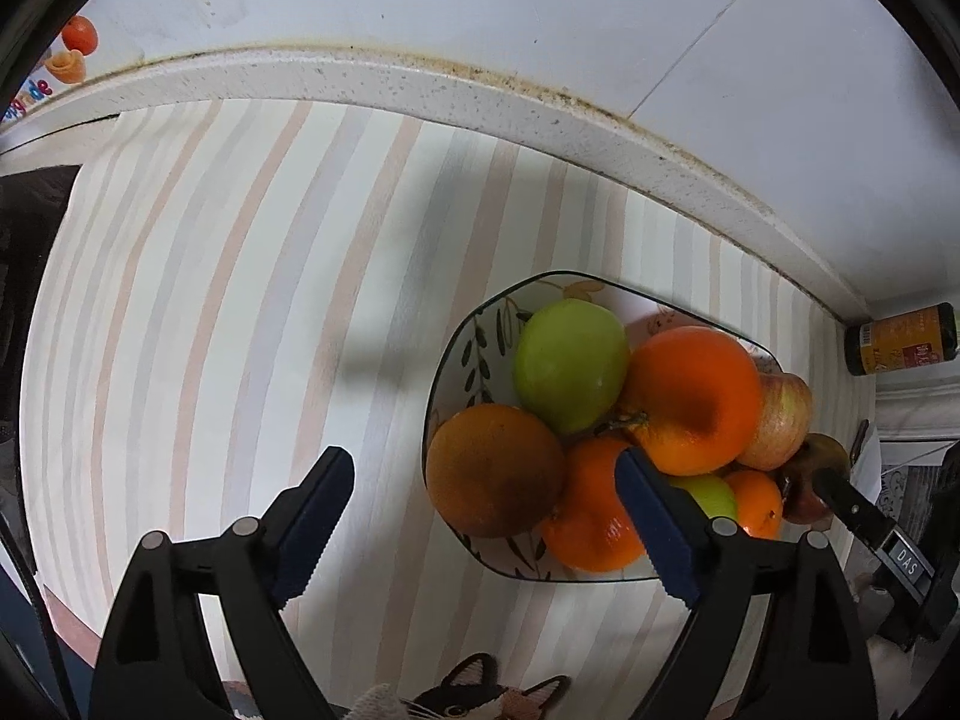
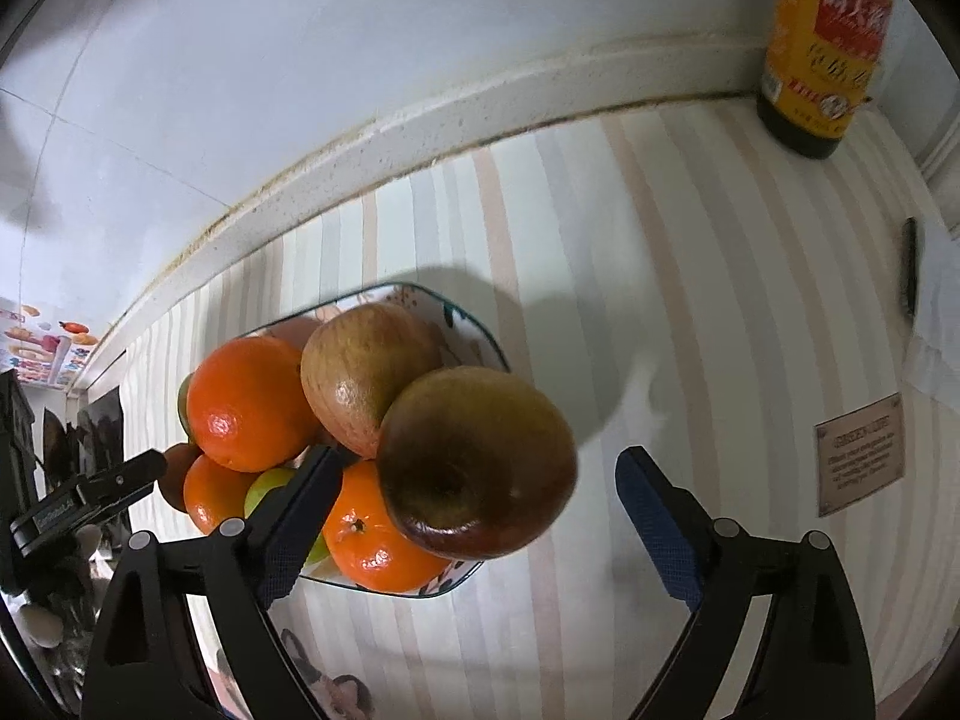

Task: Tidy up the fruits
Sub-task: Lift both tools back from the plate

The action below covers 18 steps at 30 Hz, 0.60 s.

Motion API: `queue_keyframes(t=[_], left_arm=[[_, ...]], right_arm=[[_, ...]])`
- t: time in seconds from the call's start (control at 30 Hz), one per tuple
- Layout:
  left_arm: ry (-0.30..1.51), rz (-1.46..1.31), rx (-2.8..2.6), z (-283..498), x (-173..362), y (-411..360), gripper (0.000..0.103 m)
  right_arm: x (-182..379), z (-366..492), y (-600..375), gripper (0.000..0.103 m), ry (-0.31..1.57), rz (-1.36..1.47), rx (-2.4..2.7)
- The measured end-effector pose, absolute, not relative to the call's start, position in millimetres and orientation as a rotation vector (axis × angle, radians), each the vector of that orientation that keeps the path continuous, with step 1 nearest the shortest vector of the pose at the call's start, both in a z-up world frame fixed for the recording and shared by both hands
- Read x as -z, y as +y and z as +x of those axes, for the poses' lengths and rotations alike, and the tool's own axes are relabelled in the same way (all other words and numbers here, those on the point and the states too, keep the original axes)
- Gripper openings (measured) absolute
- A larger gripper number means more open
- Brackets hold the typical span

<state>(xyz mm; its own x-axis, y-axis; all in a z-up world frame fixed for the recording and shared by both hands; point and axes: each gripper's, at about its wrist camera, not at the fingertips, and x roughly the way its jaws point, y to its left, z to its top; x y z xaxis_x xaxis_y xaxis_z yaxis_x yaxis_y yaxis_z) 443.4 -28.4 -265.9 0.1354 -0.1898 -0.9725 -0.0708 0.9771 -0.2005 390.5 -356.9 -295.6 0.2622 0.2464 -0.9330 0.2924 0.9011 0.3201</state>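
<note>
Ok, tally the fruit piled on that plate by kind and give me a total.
Oranges: 4
Green apples: 2
Red apples: 2
Total: 8 in sight on the plate; anything buried under the pile cannot be seen.

A shallow patterned ceramic dish (image 2: 480, 341) is sitting on the striped counter (image 2: 690, 276) near its back edge, heaped with round oranges (image 2: 249, 402), green fruit (image 2: 267, 489) and red-green apples (image 2: 474, 462). The right gripper (image 2: 480, 501) is hanging above with jaws apart, gripping nothing. A yellow-labelled dark bottle (image 2: 819, 48) is standing in the counter's far right corner.
</note>
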Motion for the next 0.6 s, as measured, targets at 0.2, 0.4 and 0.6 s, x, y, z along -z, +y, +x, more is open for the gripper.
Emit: queue_keyframes(t=[0.2, 0.4, 0.6], left_arm=[[1.344, -0.137, 0.045, 419, 241, -36, 0.089], [1.284, -0.045, 0.069, 372, 214, -51, 0.089], [1.203, 0.014, 0.090, 316, 171, -58, 0.089]], right_arm=[[262, 375, -347, 0.095, 1.260, 0.372, 0.076], [220, 339, -314, 0.096, 1.215, 0.269, 0.072], [177, 294, -283, 0.096, 1.175, 0.207, 0.067]])
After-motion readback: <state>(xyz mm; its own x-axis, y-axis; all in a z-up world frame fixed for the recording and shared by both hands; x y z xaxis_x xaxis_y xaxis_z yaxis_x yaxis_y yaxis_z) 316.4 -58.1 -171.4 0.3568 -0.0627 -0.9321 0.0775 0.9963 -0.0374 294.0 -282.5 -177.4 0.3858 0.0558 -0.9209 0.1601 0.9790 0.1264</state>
